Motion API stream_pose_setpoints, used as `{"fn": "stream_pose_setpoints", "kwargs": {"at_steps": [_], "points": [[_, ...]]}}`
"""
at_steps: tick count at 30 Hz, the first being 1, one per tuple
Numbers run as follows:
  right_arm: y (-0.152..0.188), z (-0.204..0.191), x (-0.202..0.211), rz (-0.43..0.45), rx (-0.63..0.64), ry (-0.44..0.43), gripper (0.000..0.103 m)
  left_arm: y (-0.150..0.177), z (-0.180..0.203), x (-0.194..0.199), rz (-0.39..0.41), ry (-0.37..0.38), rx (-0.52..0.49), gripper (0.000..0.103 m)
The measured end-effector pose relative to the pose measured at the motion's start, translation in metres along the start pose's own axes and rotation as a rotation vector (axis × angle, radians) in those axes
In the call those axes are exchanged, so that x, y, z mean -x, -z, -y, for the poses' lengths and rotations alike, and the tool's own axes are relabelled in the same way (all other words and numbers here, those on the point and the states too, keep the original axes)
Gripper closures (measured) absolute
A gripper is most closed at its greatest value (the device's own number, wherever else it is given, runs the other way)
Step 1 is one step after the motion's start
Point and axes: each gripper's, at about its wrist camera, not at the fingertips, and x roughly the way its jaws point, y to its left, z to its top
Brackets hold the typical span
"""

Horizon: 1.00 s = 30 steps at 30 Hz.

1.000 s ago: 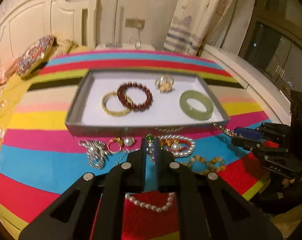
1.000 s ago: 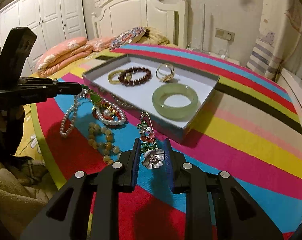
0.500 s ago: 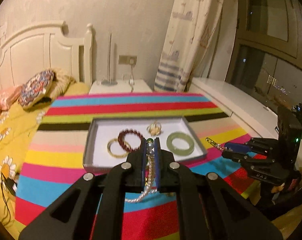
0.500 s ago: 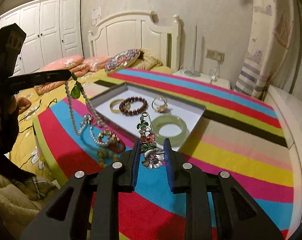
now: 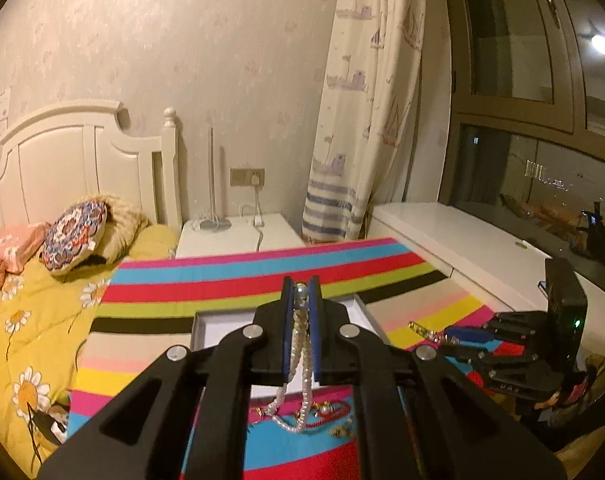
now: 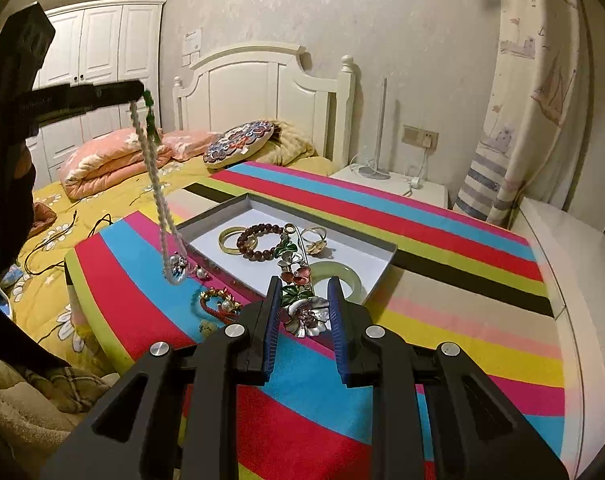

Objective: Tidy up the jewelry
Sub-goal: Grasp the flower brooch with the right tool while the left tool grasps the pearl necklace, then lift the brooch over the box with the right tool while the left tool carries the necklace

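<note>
Pearl necklace dangling left of the tray, clenched in left gripper; flower brooch grasped by right gripper, just before the tray.

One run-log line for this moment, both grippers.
left gripper: shut on pearl necklace, dangling | right gripper: shut on flower brooch | tray: four pieces inside

A pearl necklace with a green pendant hung in a long doubled loop, its low end just outside the tray's near-left wall. A flower brooch stood tilted before the tray's near corner. Inside lay a gold bangle, a dark bead bracelet, a gold ring and a jade bangle.
</note>
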Motion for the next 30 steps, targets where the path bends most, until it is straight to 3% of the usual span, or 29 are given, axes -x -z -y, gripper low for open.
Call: {"fn": "stream_pose_setpoints", "kwargs": {"at_steps": [10,19,30], "points": [[-0.018,-0.005,-0.017,-0.001,0.007,0.003,0.080,-0.028,-0.006,-0.009,0.029,0.016,-0.030,0.096],[-0.026,-0.013,-0.057,-0.059,-0.001,-0.022,0.080,-0.057,-0.017,-0.030,0.048,0.013,-0.043,0.096],[-0.031,-0.020,-0.124,-0.171,-0.030,-0.058,0.080,-0.064,-0.029,-0.089,-0.009,-0.004,-0.047,0.096]]}}
